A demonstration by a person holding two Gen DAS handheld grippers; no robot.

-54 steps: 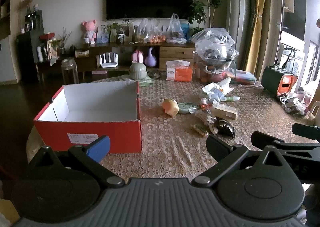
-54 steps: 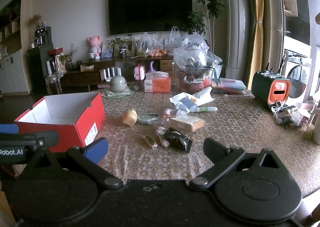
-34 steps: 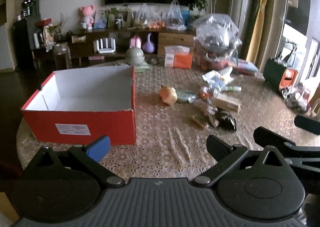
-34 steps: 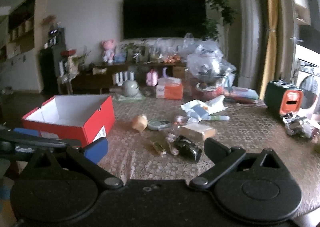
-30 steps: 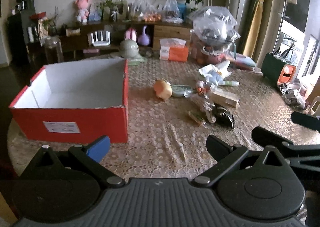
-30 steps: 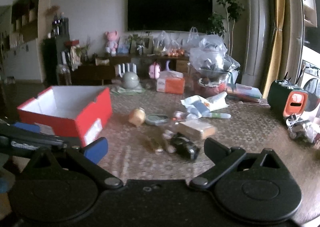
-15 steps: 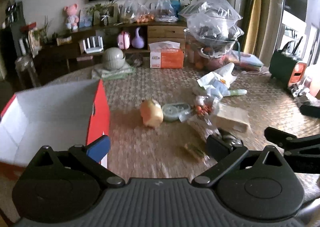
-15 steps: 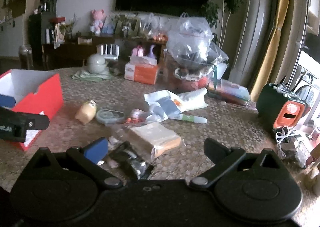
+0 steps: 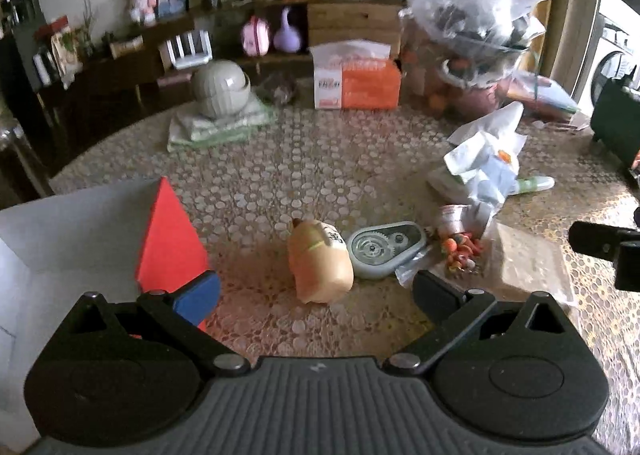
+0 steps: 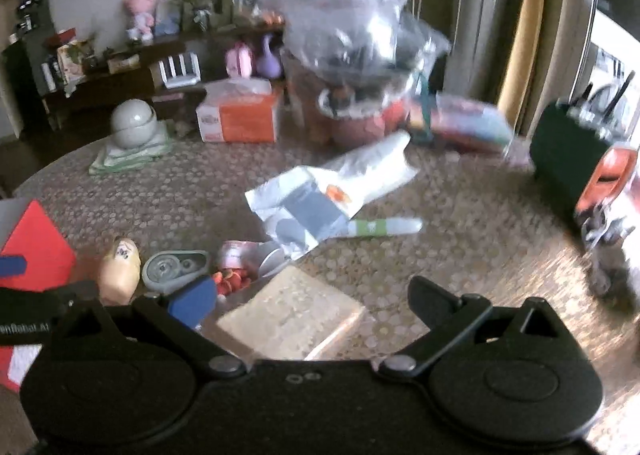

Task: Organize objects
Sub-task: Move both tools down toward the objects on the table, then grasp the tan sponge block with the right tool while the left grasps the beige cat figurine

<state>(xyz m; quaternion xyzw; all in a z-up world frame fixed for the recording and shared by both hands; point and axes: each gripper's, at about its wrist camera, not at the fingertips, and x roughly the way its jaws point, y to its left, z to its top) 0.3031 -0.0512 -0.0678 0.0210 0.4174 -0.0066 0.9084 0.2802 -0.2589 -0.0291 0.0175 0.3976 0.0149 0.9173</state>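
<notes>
here we hold both the left hand-held gripper (image 9: 316, 293) and right hand-held gripper (image 10: 310, 303) wide open and empty above the table (image 9: 280, 159), near the red box (image 9: 172, 239).

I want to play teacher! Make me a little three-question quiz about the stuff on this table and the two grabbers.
1. True or false: the left gripper is already squeezing the peach-colored toy.
2. Which thing lies right beside the peach-colored toy, on its right in the left wrist view? A) the grey gear gadget B) the orange tissue box C) the round grey jar
3. Fill in: the wrapped slice of bread lies in front of the ____ gripper.

Key: 1. False, its fingers are spread and hold nothing. 2. A. 3. right.
</notes>
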